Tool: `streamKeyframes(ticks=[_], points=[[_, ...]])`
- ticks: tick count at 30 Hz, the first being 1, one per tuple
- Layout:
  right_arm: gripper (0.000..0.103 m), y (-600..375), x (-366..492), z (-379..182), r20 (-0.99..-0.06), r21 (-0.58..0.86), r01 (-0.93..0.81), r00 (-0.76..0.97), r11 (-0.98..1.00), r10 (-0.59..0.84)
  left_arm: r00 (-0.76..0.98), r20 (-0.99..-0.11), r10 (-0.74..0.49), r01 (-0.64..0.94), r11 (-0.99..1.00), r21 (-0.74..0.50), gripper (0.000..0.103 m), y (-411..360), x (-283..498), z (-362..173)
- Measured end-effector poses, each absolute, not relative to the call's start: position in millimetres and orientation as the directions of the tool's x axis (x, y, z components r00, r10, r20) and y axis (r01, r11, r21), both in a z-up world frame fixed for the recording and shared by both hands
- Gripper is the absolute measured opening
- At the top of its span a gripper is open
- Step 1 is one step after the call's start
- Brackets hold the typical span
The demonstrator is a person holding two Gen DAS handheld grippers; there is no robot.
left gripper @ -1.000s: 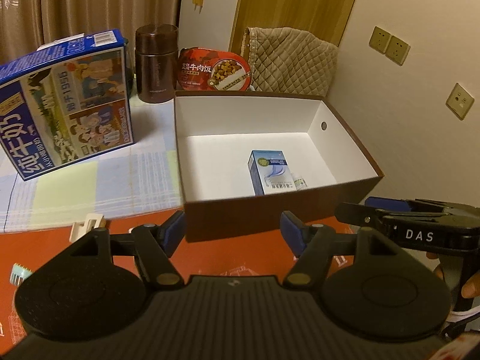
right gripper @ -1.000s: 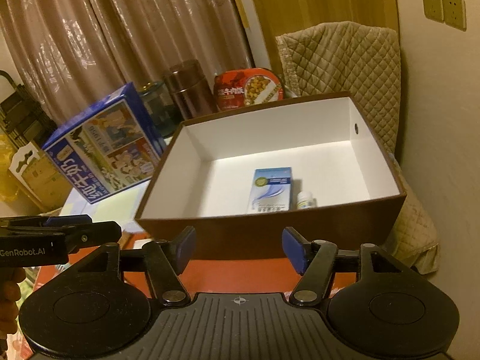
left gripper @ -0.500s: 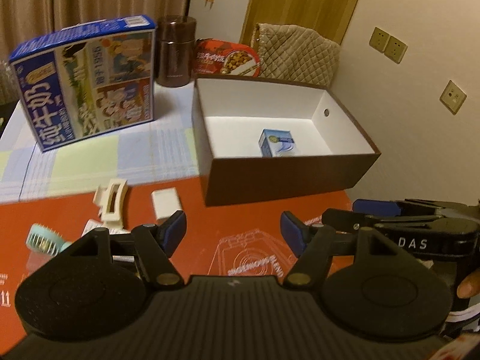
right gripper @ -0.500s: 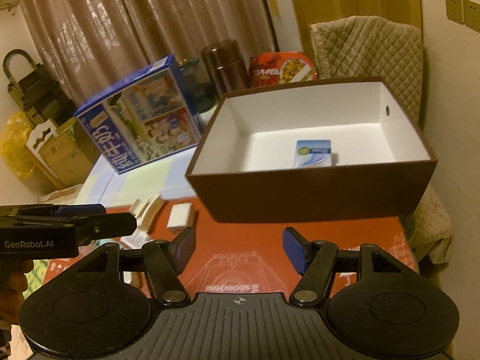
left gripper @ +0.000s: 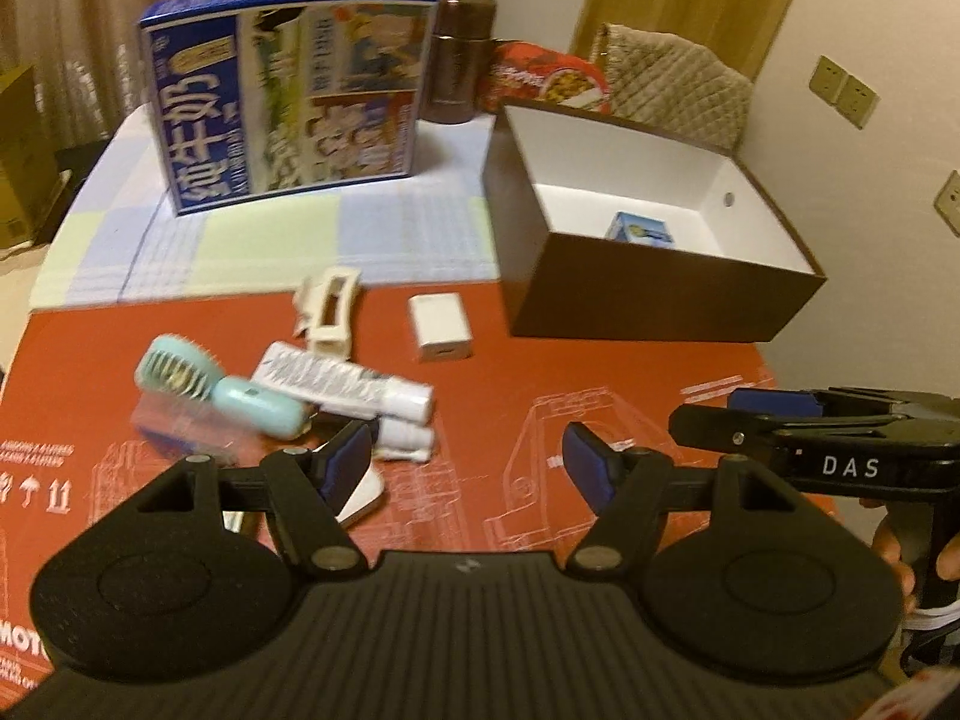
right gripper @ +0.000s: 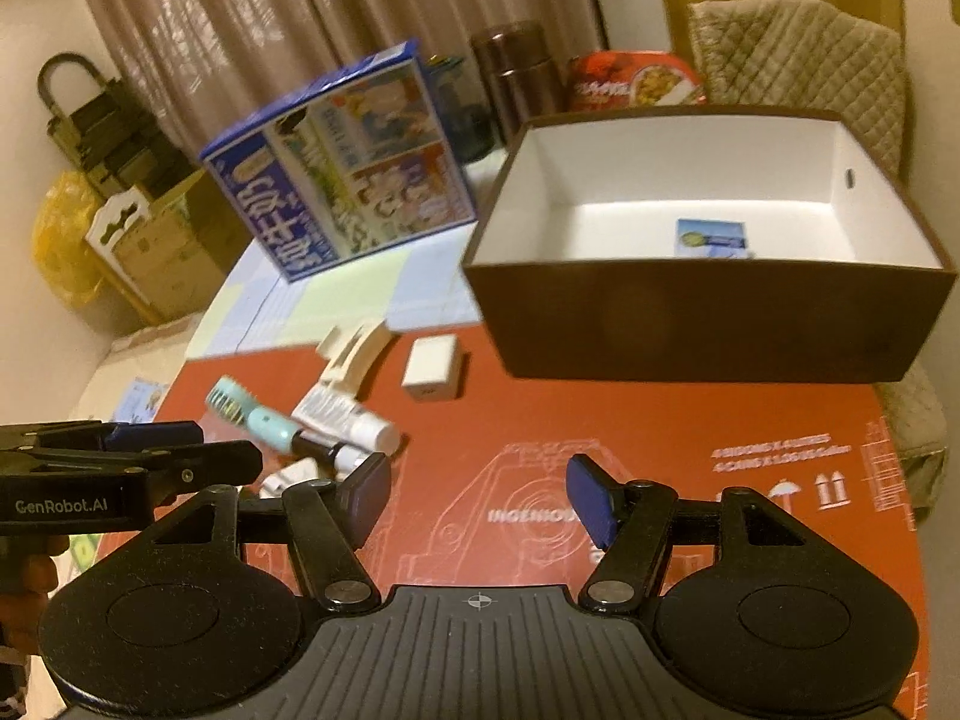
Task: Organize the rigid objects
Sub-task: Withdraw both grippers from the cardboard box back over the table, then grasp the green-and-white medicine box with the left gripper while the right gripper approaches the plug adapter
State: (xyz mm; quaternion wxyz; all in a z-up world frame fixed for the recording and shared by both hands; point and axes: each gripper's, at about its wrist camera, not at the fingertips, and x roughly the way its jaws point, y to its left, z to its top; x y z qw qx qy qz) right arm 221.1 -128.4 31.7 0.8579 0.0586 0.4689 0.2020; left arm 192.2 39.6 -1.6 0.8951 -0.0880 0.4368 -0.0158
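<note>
Both grippers hang over the red printed mat (left gripper: 480, 372) with their jaws parted and nothing between the blue pads. The left gripper (left gripper: 465, 465), at the lower centre of its own view, has just been opening a little further, its jaws empty; the right gripper (right gripper: 480, 495) sits at the lower centre of its own view, released as well. Each shows in the other's camera as a black bar at the frame edge, at right in the left view and at left in the right view. The loose rigid objects lie in a cluster at centre left of both views: a cream hair claw clip (left gripper: 329, 315), a white charger block (left gripper: 440, 327) just to its right and apart from it, a mint-green handheld fan (left gripper: 210, 384) to the lower left, and a white tube (left gripper: 342, 384) lying across beside the fan, with a second small white tube (left gripper: 405, 441) just below it. The brown box with a white inside (right gripper: 708, 324) stands at the upper right, open at the top, and a small blue carton (right gripper: 711, 237) rests on its floor. Behind the cluster, on a checked cloth (left gripper: 270, 246), stands a large blue milk carton case (left gripper: 288, 96), with a brown flask (left gripper: 459, 57) and a red food bowl (left gripper: 549, 75) further back.
</note>
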Motion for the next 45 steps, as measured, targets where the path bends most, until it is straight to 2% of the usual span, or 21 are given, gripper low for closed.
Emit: streamKeyframes(ticks=[24,35,45], points=[[0.062,-31.4,215.9,-19.2,-0.822,0.296,-0.493,0.304,0.818,0.481,0.554,-0.829,0.078,-0.277,0.956,-0.096,0.069,118.2,136.6,-48.9],[0.062,12.4,221.8,-54.2,-0.840,0.262,-0.566,0.265,0.781,0.474,0.510,-0.851,0.126,-0.238,0.971,0.000,0.069,137.8,149.4,-87.5],[0.062,34.1,235.9,-75.9,-0.853,0.232,-0.576,0.266,0.783,0.449,0.486,-0.866,0.119,-0.210,0.978,0.016,0.069,146.5,166.1,-109.0]])
